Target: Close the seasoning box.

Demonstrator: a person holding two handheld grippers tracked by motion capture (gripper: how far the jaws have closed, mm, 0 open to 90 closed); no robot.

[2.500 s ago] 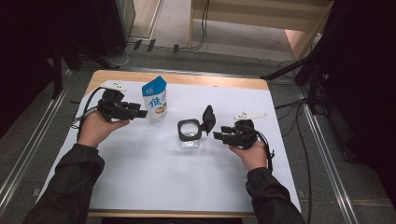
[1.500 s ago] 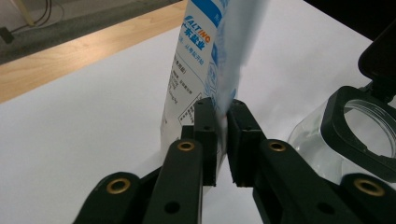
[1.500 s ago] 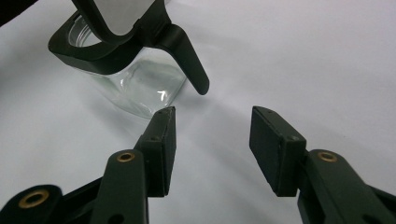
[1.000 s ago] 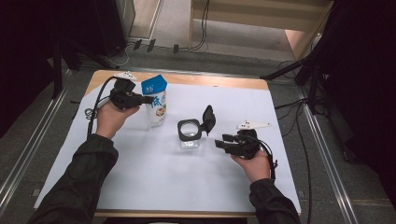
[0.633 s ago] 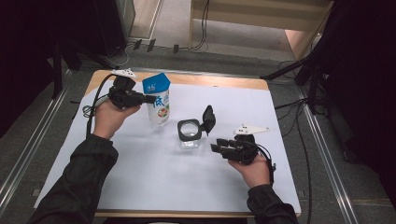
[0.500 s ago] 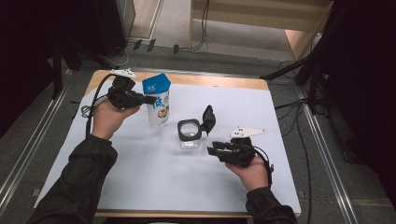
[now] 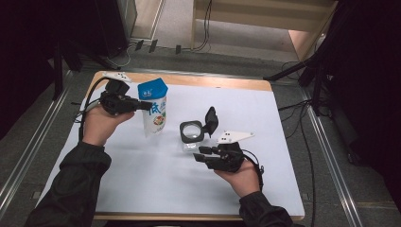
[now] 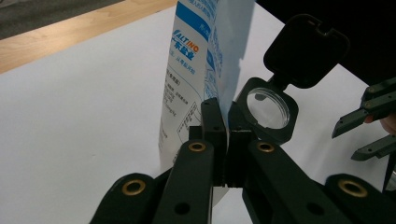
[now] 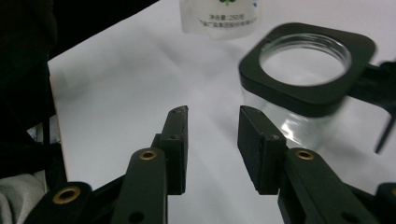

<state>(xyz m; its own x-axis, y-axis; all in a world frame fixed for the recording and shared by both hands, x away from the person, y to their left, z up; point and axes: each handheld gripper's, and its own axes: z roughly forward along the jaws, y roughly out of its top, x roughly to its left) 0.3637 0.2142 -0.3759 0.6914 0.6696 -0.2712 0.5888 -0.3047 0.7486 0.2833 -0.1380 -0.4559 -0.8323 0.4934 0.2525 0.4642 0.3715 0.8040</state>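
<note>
Your left claw (image 7: 142, 106) clamped on the salt pouch's (image 7: 153, 108) edge, pouch upright left of the open-lidded glass jar (image 7: 192, 133), your right claw (image 7: 200, 155) just narrowed, empty, near the jar's front on the bench (image 7: 142, 179)

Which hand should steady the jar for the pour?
Right. The right gripper is open beside the jar; the left gripper is shut on the salt bag.
</note>
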